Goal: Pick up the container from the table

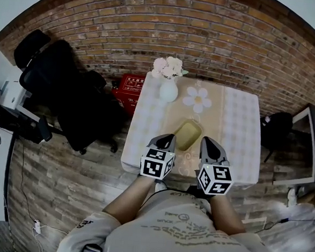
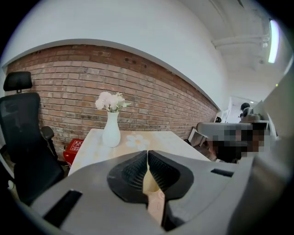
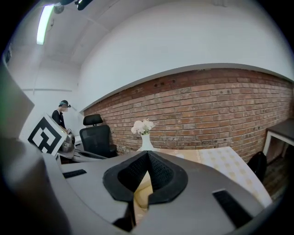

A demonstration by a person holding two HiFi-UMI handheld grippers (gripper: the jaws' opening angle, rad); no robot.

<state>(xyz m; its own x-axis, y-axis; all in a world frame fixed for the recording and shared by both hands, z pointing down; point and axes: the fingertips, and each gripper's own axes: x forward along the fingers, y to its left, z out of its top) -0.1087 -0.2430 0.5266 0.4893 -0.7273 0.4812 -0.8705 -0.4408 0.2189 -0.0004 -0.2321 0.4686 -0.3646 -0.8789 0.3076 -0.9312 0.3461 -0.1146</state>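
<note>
Pale yellow, rounded-rectangular shallow container (image 1: 188,134) lies flat on the cloth-covered worktop (image 1: 238,128), centre-front, between the two gripper noses. Its long axis runs from near-left to far-right, slightly off the worktop's depth line. Left hand-held gripper (image 1: 166,139) is clenched, empty. Right hand-held gripper (image 1: 210,145) is likewise clenched on nothing.

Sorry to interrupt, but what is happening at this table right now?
A person is at the near edge of the table with a two-jaw gripper in each hand. The left gripper and the right gripper both have their jaws together and hold nothing. The yellow container lies on the table just ahead, between them, not yet picked up. A white vase of flowers stands farther back.
</note>
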